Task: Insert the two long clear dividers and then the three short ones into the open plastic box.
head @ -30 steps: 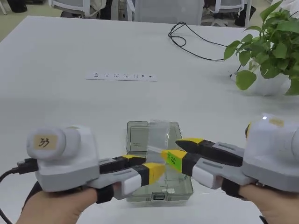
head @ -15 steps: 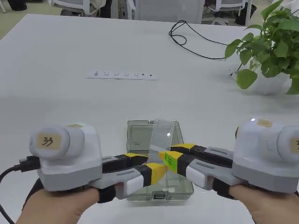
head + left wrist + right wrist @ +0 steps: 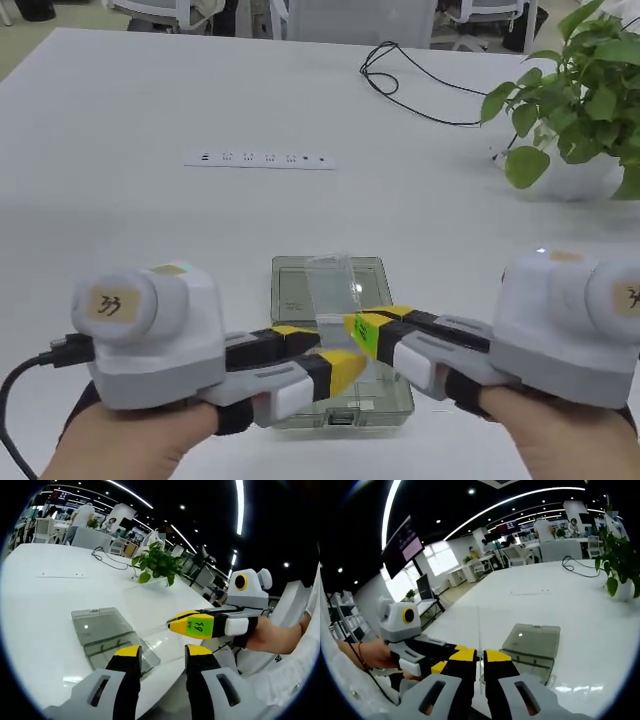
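The open clear plastic box [image 3: 398,400] lies at the near table edge, its lid [image 3: 295,285] folded back flat. My right gripper [image 3: 358,326] is shut on a clear divider [image 3: 332,290], which stands nearly upright over the box. In the right gripper view that divider [image 3: 479,625] runs edge-on up from the shut jaws of the right gripper [image 3: 480,656], with the box [image 3: 532,642] beyond. My left gripper [image 3: 325,352] hovers just left of it over the box, jaws apart and nothing between them. The left gripper [image 3: 162,652] faces the right gripper [image 3: 175,624].
A white power strip [image 3: 262,160] lies mid-table. A black cable [image 3: 400,85] loops at the back. A potted plant [image 3: 575,100] stands at the right. The box sits close to the table's near edge, with open tabletop around it.
My right gripper has moved left with the divider, closer to the left gripper's tips. The divider now stands straighter over the box. The left gripper has barely moved.
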A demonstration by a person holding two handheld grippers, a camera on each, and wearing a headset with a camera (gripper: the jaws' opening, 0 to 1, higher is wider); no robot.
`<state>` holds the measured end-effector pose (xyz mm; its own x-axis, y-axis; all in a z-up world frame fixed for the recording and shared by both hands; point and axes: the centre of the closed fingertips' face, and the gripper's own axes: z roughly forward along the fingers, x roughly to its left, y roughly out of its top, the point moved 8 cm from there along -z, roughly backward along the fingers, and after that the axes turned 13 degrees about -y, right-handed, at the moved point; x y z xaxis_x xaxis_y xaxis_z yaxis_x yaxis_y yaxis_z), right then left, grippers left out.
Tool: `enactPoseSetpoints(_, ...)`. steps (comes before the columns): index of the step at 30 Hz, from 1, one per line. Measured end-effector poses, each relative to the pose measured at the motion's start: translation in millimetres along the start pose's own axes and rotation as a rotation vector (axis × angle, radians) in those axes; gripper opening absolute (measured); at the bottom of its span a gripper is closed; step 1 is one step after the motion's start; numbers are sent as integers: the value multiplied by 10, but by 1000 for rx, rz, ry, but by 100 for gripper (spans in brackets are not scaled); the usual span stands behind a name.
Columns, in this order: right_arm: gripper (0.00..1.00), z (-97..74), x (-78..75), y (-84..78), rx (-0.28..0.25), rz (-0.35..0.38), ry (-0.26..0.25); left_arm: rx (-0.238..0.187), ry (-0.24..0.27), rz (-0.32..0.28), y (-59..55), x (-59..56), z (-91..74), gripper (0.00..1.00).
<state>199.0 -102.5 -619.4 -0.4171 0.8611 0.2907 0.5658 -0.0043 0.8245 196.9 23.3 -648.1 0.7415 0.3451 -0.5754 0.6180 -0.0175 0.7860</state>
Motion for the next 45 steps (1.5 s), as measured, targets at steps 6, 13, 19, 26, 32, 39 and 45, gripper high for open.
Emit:
enactPoseSetpoints(6,6,10,-50,38,15,49,-16,26,-9,38,-31,5,-12,37)
enactPoseSetpoints(13,6,14,-124,78,33,86,-42,44,-19,77,-58,34,-49,44)
enactPoseSetpoints(19,6,24,-192,110,54,108,-66,78,-27,139,-85,71,-102,51)
enactPoseSetpoints(26,6,51,-263,148,92,125,-99,122,-42,213,-135,109,-149,60)
enactPoseSetpoints(32,7,101,-397,156,148,163,-146,161,-46,260,-188,155,-183,68)
enactPoseSetpoints(39,7,172,-559,97,237,232,-215,200,-60,299,-270,204,-219,76)
enactPoseSetpoints(45,7,213,-581,17,301,259,-257,244,-71,333,-363,255,-247,84)
